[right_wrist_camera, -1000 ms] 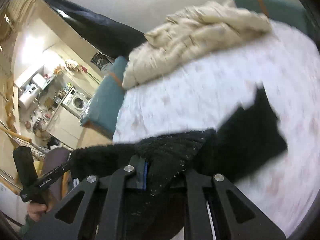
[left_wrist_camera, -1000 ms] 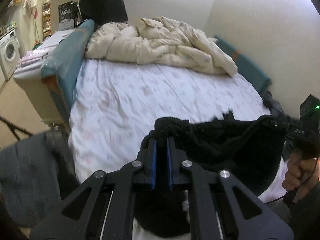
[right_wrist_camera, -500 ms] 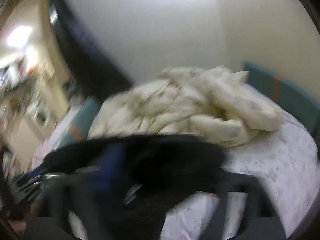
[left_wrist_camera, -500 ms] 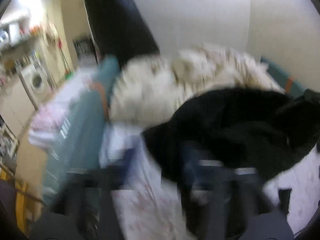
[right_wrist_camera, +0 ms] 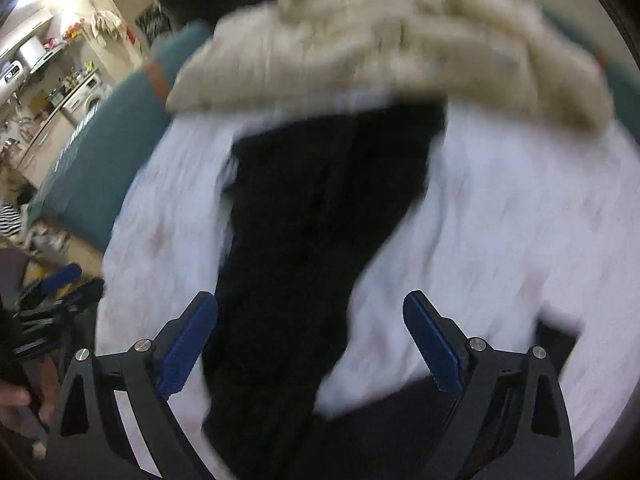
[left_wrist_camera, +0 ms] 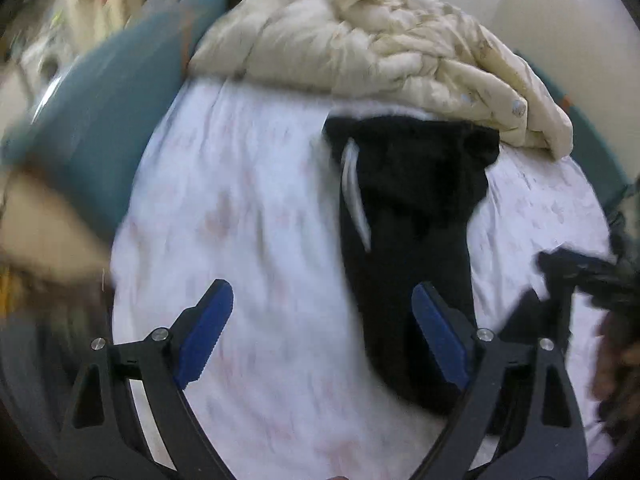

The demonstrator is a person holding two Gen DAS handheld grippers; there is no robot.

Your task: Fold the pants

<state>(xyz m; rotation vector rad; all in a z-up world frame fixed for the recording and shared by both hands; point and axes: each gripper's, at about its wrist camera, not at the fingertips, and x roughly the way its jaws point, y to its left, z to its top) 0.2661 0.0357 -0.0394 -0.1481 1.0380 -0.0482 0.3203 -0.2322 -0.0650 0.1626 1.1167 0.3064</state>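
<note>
- The left gripper (left_wrist_camera: pixel 322 316) has its 2 blue-padded fingers (left_wrist_camera: pixel 206 332) spread wide; its jaws have just been opening, and only patterned sheet shows in the gap between them.
- The right-hand pad of that gripper overlaps the near end of the black pants (left_wrist_camera: pixel 416 216) in the picture; whether it touches the cloth I cannot tell.
- The right gripper (right_wrist_camera: pixel 310 332) also stands wide apart, jaws just opened, its blue pads (right_wrist_camera: pixel 434 344) pressing on nothing.
- Between the right gripper's fingers, nearer the left pad, lies the near part of the black pants (right_wrist_camera: pixel 320 216); the pants are free of both pads.
- Ahead of both pairs of fingers the pants run as a long dark strip away across the white floral bedsheet (left_wrist_camera: pixel 248 208), widening toward the far end.
- In the left wrist view a pale strip shows along the left edge of the pants, far from the fingers.
- The far end of the pants lies just beside a crumpled cream duvet (left_wrist_camera: pixel 400 48) heaped at the far side of the bed.
- Left of the fingers, a teal padded bed side (left_wrist_camera: pixel 112 120) borders the sheet.
- In the left wrist view the other gripper appears blurred at the right edge, with a hand (left_wrist_camera: pixel 616 364) on it.
</note>
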